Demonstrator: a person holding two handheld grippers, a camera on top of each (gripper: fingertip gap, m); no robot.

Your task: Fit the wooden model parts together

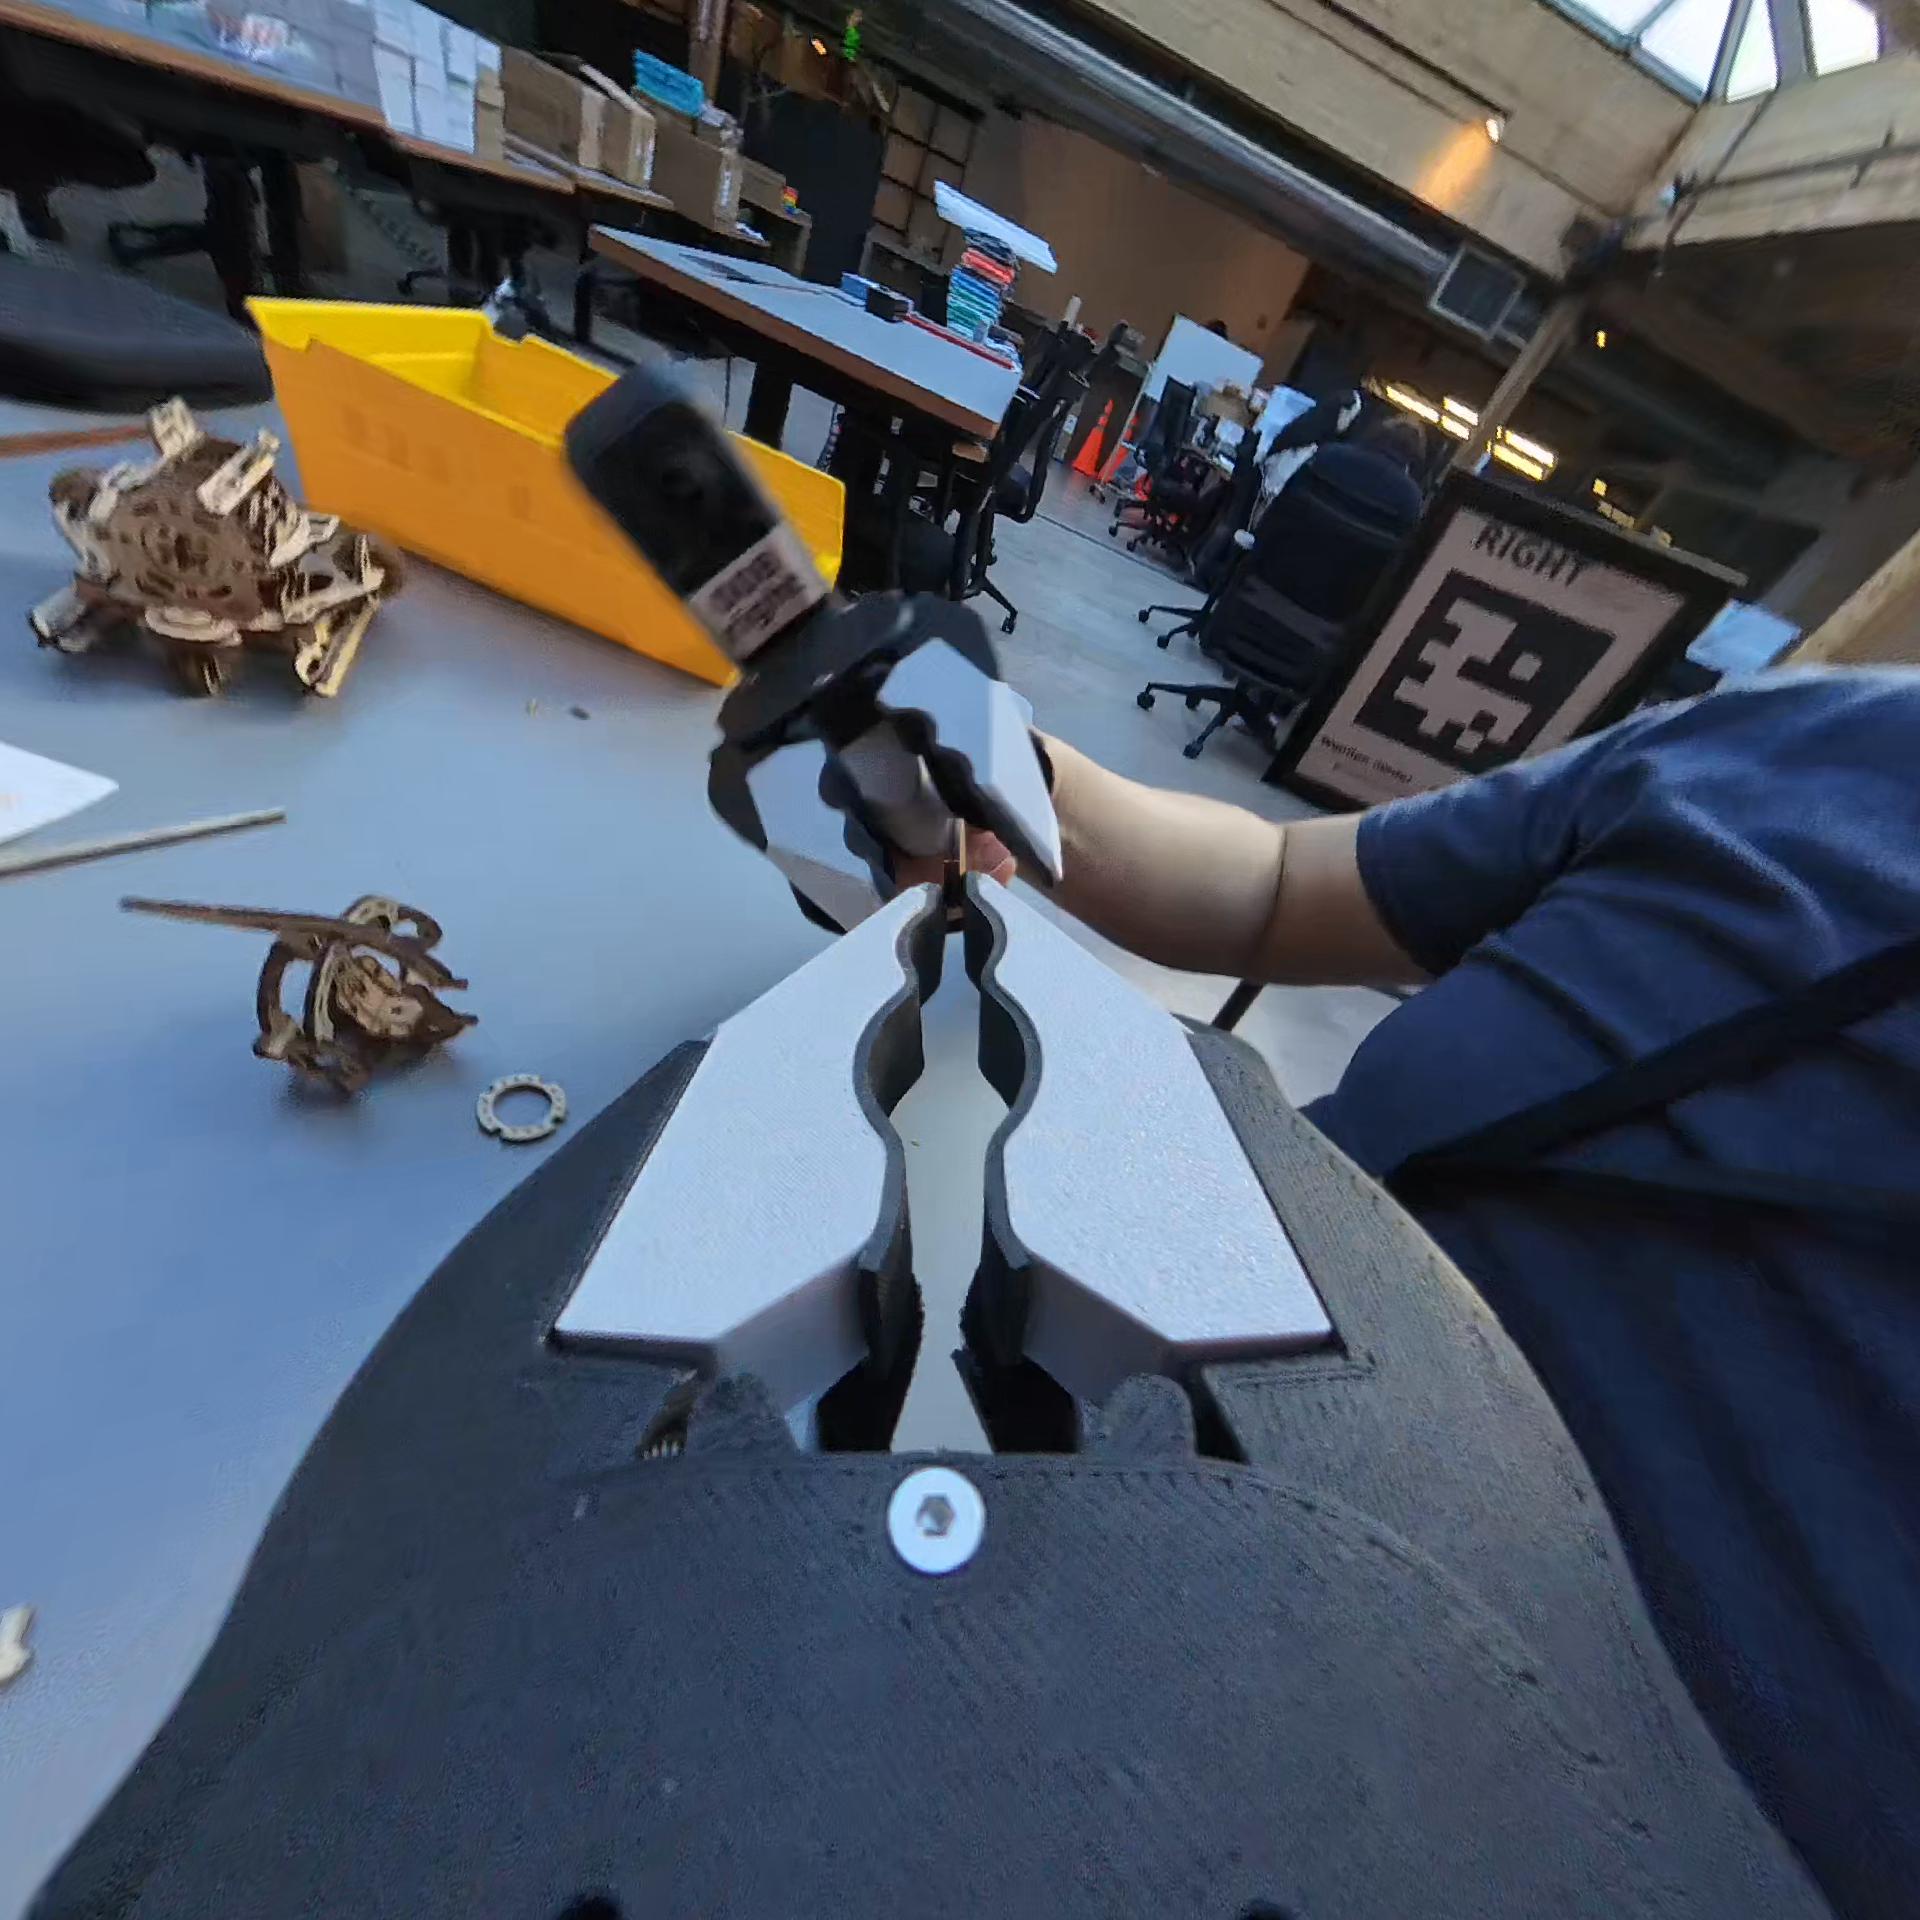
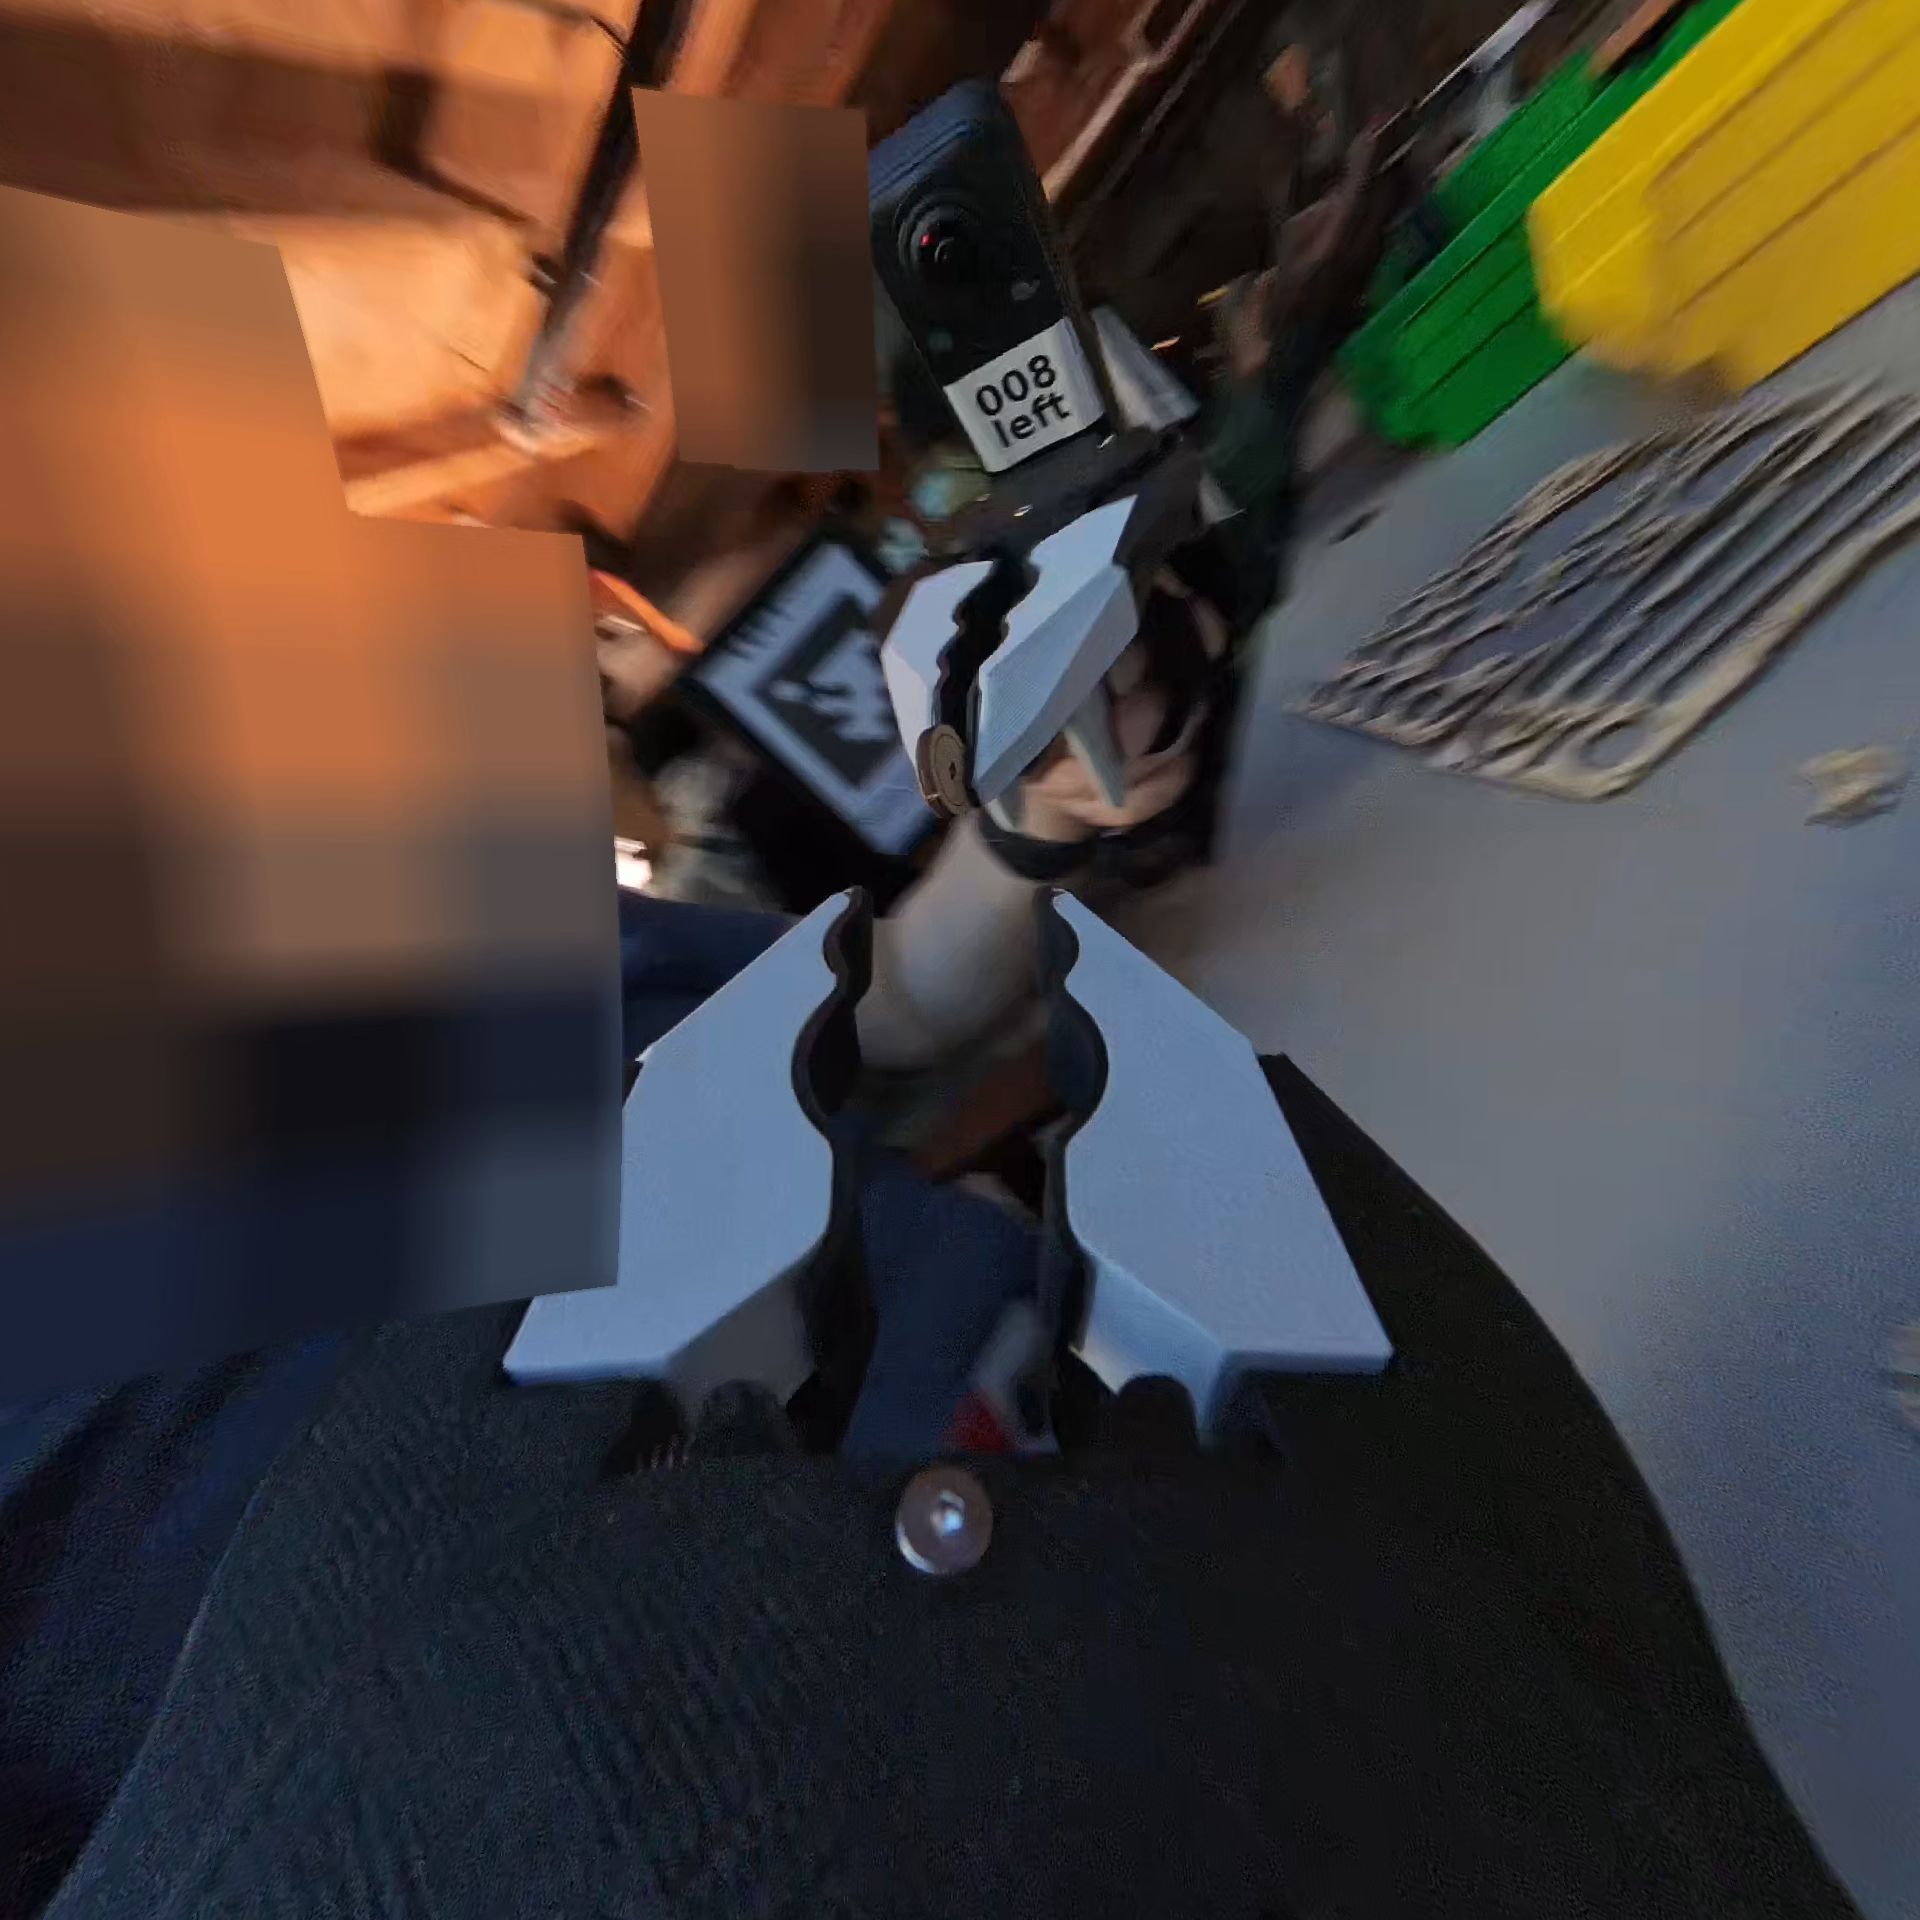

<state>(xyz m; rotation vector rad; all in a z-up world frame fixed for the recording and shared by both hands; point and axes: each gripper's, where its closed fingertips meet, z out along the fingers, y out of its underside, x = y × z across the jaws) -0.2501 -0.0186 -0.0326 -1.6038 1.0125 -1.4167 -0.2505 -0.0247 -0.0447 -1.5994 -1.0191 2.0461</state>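
My left gripper (image 1: pixel 954 902) is shut on a small round wooden disc (image 1: pixel 956 878), which is edge-on at the fingertips in this view. The right wrist view shows the same left gripper (image 2: pixel 961 743) from the front, with the disc (image 2: pixel 941 777) pinched at its tips. My right gripper (image 2: pixel 954 920) is open and empty, its fingers spread just below the disc. It also shows in the left wrist view (image 1: pixel 904 821), held by a hand right in front of the left tips. Both grippers are above the grey table (image 1: pixel 520 831).
On the table lie a large wooden model assembly (image 1: pixel 208 551), a smaller one (image 1: pixel 353 987), a wooden ring (image 1: pixel 522 1108) and a stick (image 1: pixel 135 842). A yellow bin (image 1: pixel 499 457) stands behind. A cut wooden sheet (image 2: pixel 1610 623) lies near green and yellow bins (image 2: pixel 1714 187). A person's arm (image 1: pixel 1195 883) reaches in from the right.
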